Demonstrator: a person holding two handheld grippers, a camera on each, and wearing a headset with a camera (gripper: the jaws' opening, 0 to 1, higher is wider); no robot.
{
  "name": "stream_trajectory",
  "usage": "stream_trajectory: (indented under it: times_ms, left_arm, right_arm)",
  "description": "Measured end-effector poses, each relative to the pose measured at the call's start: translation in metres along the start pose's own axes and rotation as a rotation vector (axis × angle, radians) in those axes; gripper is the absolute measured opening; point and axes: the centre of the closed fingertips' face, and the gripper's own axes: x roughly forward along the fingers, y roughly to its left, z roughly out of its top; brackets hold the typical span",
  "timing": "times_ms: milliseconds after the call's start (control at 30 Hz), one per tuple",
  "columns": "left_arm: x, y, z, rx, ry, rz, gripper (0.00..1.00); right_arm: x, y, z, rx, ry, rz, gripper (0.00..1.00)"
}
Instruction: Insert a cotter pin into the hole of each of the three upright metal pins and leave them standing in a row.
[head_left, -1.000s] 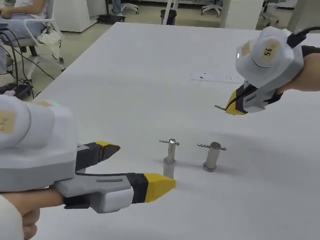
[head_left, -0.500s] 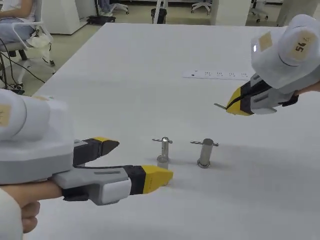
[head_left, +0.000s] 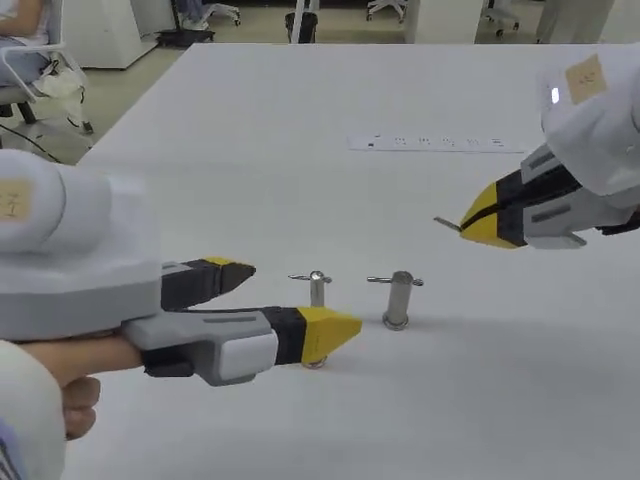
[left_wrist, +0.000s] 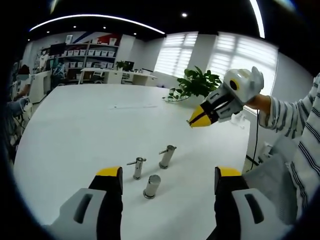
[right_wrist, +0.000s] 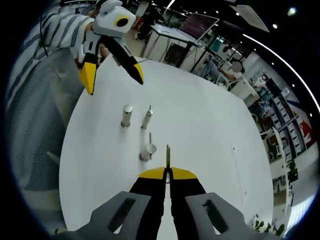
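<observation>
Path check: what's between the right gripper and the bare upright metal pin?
A cottered grey metal pin stands roughly between, in right gripper view; otherwise bare white table.

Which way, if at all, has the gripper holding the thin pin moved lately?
Yes. The right gripper with its cotter pin has drifted rightward, away from the rightmost upright pin.

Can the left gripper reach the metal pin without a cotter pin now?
Probably yes: the left gripper is open and the bare pin stands just ahead of its jaws, nothing in between.
</observation>
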Motion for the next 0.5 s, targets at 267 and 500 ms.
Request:
stream_trajectory:
  times_ms: [267, 500]
  left_arm:
    - [0.006, -0.007, 0.009, 0.009, -0.017, -0.034, 0.73]
    - [0.010, -0.015, 0.014, -0.020, -0.022, -0.079, 0.67]
  right_arm:
    - [-0.005, 0.013, 0.005, 0.003, -0.030, -0.012, 0.03]
    - [-0.003, 0.030, 0.015, 0.005, -0.065, -0.015, 0.03]
